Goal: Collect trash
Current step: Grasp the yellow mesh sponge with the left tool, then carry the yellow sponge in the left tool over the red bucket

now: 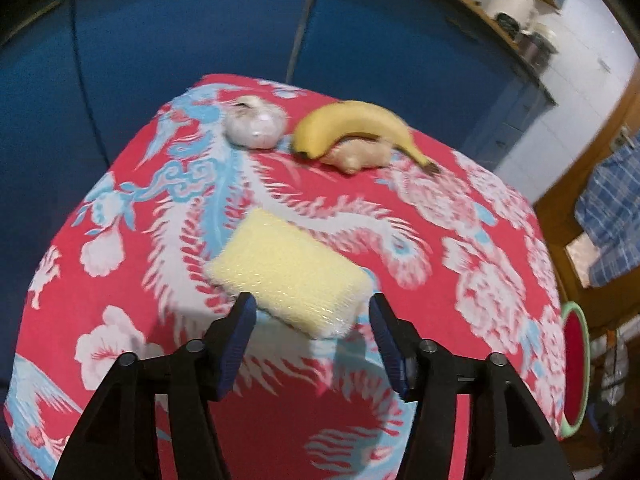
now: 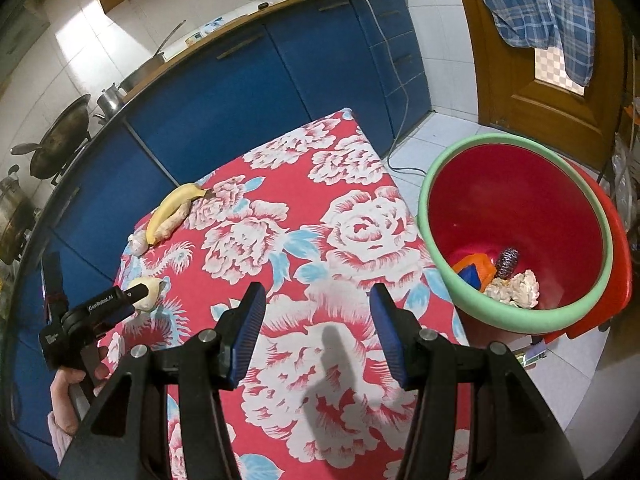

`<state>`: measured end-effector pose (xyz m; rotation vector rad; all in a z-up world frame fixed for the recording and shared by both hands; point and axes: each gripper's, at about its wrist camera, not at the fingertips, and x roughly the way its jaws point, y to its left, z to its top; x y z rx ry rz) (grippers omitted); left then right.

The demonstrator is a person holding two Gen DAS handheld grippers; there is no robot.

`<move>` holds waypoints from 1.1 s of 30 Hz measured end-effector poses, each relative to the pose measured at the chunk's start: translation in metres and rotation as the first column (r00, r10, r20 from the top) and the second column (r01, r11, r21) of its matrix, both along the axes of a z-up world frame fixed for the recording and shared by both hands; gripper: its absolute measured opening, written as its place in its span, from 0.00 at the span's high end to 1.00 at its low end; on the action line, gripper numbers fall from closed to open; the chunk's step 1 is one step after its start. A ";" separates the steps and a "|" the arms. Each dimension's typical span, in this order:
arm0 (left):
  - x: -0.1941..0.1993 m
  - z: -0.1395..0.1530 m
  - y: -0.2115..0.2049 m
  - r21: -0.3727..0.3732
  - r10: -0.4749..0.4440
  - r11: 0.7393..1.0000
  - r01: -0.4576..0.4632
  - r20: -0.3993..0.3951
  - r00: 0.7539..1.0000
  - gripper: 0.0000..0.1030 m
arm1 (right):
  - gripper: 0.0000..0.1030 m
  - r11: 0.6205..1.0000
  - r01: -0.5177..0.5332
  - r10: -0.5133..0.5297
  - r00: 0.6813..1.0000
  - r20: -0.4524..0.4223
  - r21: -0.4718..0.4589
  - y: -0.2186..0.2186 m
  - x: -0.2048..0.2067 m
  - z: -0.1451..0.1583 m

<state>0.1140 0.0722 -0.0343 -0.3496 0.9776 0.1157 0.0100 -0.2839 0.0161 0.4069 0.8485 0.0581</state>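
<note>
A pale yellow sponge (image 1: 290,274) lies on the red flowered tablecloth (image 1: 400,420), its near end between the fingers of my open left gripper (image 1: 312,314). In the right wrist view the sponge (image 2: 147,293) is partly hidden behind the left gripper (image 2: 112,304). Further back lie a garlic bulb (image 1: 256,126), a banana (image 1: 352,126) and a ginger piece (image 1: 360,156). My right gripper (image 2: 316,300) is open and empty above the cloth. A red bin with a green rim (image 2: 516,232) stands on the floor to the right and holds several bits of trash (image 2: 516,290).
Blue kitchen cabinets (image 2: 248,80) run behind the table. A white cable (image 2: 404,92) hangs down to the tiled floor. A wooden door (image 2: 532,92) with a checked shirt (image 2: 536,4) is at the far right. Pots and a wok (image 2: 60,132) sit on the counter.
</note>
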 end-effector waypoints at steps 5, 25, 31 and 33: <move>0.010 -0.007 0.013 -0.010 0.065 0.998 -0.065 -0.006 0.998 0.39 | 0.45 1.000 -0.001 0.001 1.000 -0.006 0.002 -0.002 0.001 -0.002; 0.001 0.011 -0.019 0.037 -0.072 0.997 0.068 0.114 0.991 0.75 | 0.45 0.999 0.033 -0.033 0.999 -0.014 0.005 -0.018 -0.004 -0.007; -0.016 0.025 -0.052 0.065 -0.177 0.984 0.169 0.145 0.974 0.75 | 0.45 0.999 0.050 -0.050 0.999 -0.001 0.004 -0.024 -0.010 -0.002; -0.020 0.030 -0.063 0.066 -0.210 0.977 0.202 0.156 0.965 0.75 | 0.45 0.998 0.059 -0.059 0.998 0.004 0.004 -0.028 -0.012 0.000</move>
